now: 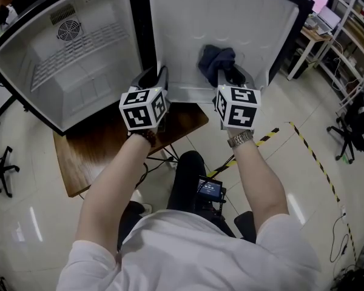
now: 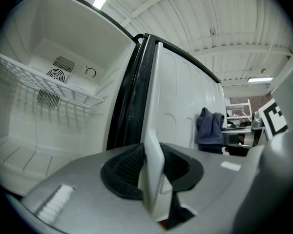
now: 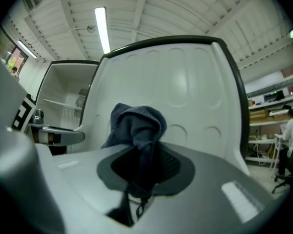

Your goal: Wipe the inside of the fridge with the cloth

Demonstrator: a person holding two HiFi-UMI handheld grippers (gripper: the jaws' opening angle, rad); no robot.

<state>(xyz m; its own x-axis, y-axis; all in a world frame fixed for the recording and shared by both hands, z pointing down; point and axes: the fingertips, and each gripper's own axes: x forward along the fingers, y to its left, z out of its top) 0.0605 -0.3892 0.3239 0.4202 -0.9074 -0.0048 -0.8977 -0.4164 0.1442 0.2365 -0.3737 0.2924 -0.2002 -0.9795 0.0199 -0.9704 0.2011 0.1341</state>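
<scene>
At the inner face of the open door, the cloth is held by the right gripper, whose jaws are pinched on a gathered fold of it. The door's near edge is clamped between the pads of the left gripper, so the door is steadied. The fridge cavity, with its wire shelf, stands beside the door, and neither gripper is in it.

Wiping the door's inner face is judged to be the step in hand. It would be done well if the cloth's bulk, not the jaw tips, were pressed to the panel and swept in overlapping passes over the moulded recesses and into the corners. The left clamp should be held firm, so that the door is not pushed away under the pressure.

The cloth is bunched into a lump rather than spread flat. Its long axis is judged to run along the right gripper's line, from the pinched tail between the jaws to the rounded free end. That end points away from the person, toward the panel. Whether it is touching the panel cannot be told for certain.
</scene>
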